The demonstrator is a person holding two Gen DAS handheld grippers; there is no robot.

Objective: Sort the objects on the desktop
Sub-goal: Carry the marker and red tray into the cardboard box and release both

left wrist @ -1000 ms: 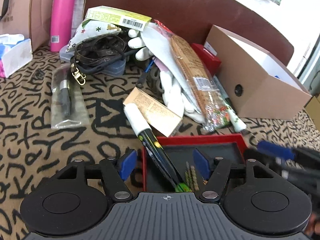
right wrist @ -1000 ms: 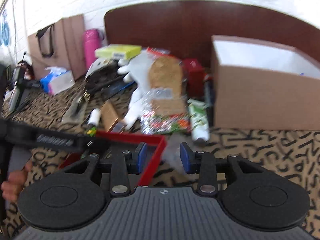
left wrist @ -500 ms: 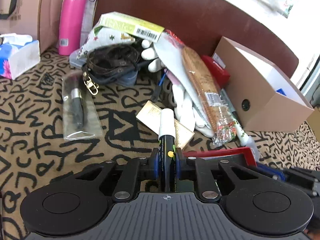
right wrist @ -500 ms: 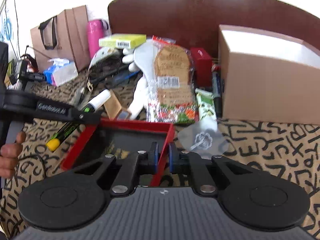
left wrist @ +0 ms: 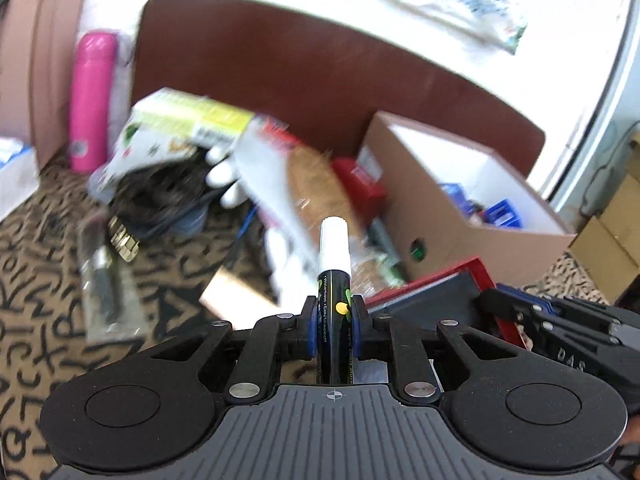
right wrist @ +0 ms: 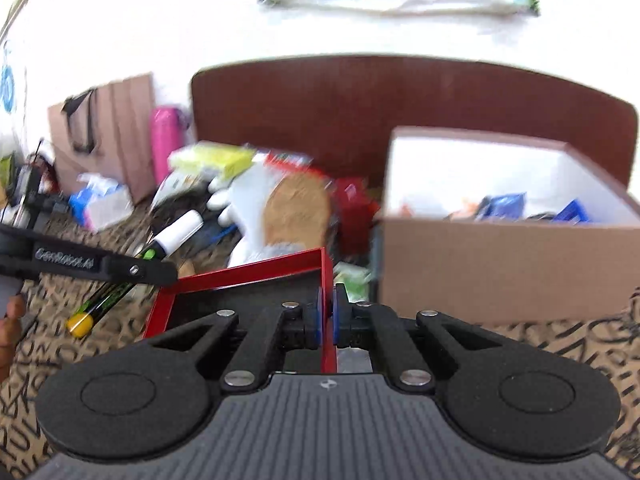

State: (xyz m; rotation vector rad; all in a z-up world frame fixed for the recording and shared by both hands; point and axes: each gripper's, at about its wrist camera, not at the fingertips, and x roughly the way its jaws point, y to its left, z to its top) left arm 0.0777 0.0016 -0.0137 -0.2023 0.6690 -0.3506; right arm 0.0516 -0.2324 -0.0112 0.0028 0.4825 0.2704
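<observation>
Biggest change: both grippers, which stood open over the red tray a sec ago, are now clamped and lifting; the left wrist view shows the worktop clutter dropped lower in frame and smeared w/ motion blur. Left gripper is closed on the marker, black barrel pinched between the blue pads, white cap sticking out toward 12 o'clock; a sec ago that marker lay slanted across the tray's near-left corner, so it's off the tray now and in the air. Right gripper is closed tight on the right wall of the red tray, rim squeezed between the pads; the tray looks tilted, far edge up, i.e. likely lifted w/ it, though contact w/ the worktop underneath can't be told.

Meaning for the task, as a guess: pen and tray are being separated, pen probably headed for a bin, tray cleared or moved; neither is placed yet.

Containers, big to small: cardboard box at 2 o'clock from the tray, open top, white inside, holds blue packets + other bits too blurred to name. Red tray, dark inner floor; contents mostly hidden by the gripper, can't tell what's left in it. Brown paper bag at 10 o'clock, inside not visible. Loose pile btw tray and box (gloves, snack pack, yellow-green box) still unsorted.
</observation>
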